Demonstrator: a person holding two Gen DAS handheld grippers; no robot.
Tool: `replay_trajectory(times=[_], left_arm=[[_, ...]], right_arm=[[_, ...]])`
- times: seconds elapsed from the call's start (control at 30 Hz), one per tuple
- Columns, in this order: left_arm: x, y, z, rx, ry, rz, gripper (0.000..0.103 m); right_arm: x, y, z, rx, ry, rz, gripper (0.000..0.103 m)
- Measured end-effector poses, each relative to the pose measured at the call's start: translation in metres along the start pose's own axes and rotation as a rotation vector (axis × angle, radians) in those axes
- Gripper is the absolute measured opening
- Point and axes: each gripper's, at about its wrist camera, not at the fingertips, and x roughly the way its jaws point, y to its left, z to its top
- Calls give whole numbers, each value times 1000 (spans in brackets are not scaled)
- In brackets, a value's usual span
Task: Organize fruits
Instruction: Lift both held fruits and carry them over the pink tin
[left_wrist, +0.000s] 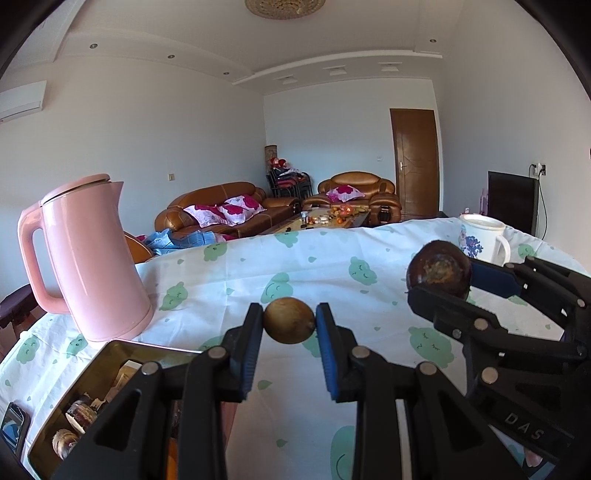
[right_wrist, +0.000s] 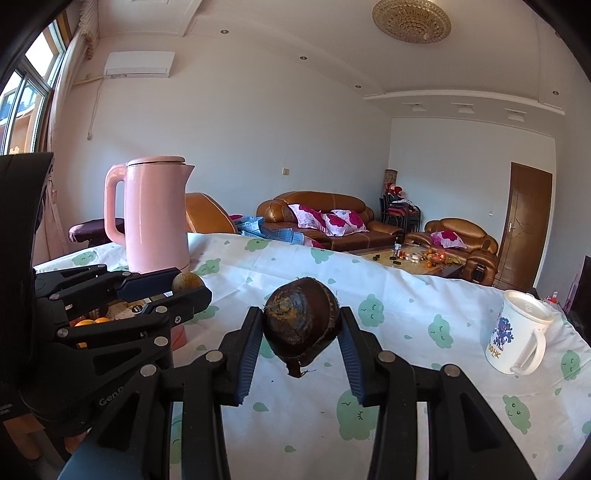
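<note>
The left hand-held gripper (left_wrist: 289, 320) pinches a small, firm, light brown fruit (left_wrist: 289, 320) across its middle, while the right hand-held gripper (right_wrist: 301, 332) clamps a larger dark, brittle-looking fruit (right_wrist: 301, 326).

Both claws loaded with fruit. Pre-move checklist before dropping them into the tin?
1. Left claw grip: ok, shut on the small tan fruit, pinched between both pads.
2. Right claw grip: ok, shut on the dark brown fruit, though its flaking skin hangs below.
3. Both fruits lifted off the tablecloth: ok, they look clear of it.
4. Tin box open: ok, it lies below and left of the left claw, some items already inside.
5. Pink kettle clearance: cannot tell, it stands right behind the tin.
6. White mug: ok, far right, out of the path.
</note>
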Motion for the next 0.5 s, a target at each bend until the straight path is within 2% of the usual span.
replay_trajectory(times=[0.5], left_arm=[[-16, 8, -6, -24, 0, -25, 31]], right_arm=[[-7, 11, -1, -29, 3, 10, 43]])
